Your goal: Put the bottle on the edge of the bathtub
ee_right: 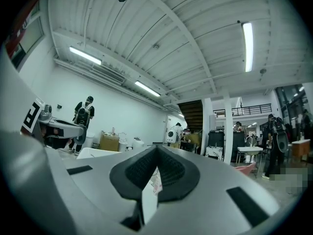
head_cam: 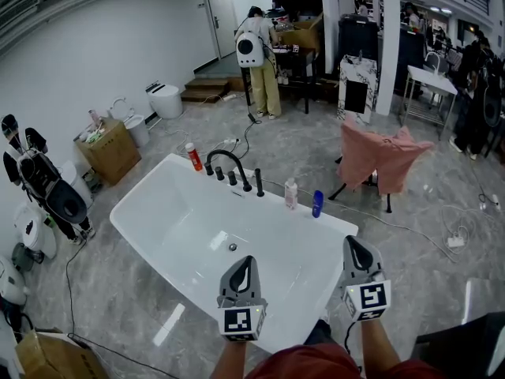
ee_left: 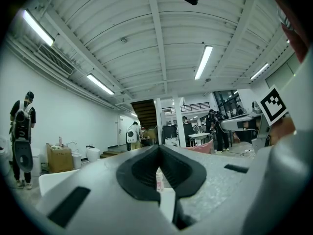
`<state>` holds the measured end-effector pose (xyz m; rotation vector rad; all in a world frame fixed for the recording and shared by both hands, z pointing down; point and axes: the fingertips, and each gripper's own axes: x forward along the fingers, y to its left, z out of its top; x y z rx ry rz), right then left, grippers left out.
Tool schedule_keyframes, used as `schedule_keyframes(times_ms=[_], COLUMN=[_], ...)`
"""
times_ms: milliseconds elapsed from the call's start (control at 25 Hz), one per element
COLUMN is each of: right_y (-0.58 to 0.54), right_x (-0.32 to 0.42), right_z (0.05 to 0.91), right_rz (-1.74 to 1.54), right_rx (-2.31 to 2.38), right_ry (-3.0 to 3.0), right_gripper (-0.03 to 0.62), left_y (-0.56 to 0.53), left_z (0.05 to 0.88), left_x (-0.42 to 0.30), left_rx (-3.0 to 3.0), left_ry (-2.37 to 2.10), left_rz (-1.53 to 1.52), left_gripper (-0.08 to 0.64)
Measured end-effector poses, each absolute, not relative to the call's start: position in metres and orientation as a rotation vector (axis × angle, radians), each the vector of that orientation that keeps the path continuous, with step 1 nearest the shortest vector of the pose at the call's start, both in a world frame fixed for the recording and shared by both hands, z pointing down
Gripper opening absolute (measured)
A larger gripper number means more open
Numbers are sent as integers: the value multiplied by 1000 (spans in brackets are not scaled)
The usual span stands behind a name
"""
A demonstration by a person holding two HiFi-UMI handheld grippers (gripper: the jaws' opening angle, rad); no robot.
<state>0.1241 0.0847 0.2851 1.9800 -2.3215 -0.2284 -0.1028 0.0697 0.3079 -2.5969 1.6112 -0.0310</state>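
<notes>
My right claw [head_cam: 353,245], at the lower right of the head view, is clenched on nothing, its pads pressed together. My left claw [head_cam: 248,263], at the lower centre, is clenched and empty too. Both hang by the near side of the white bathtub [head_cam: 173,212].

The risk as I judge it is that a claw arriving closed would shove a bottle rather than take it. The rim looks narrow and slick, so a nudged bottle could tip into the tub or off onto the floor. The blue bottle [head_cam: 317,204] stands just beside the white bottle [head_cam: 291,193], so a wide approach might knock that neighbour over.

The white bottle, which I take as mine, stands upright on the far rim above centre. It is well apart from both claws, right of the black faucet [head_cam: 229,164]. A red bottle [head_cam: 193,156] stands further left.
</notes>
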Motion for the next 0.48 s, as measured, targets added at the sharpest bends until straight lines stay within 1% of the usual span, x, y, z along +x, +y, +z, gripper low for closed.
schedule_keyframes(times_ms=[480], right_y=[96], right_x=[128], right_z=[279], right_rz=[-233], right_rx=[1975], right_ry=[-2311], right_gripper=[-2], left_y=[75], left_z=[309], left_x=[-97], left_rx=[-2609], left_ry=[1586], left_rz=[-34], left_gripper=[5])
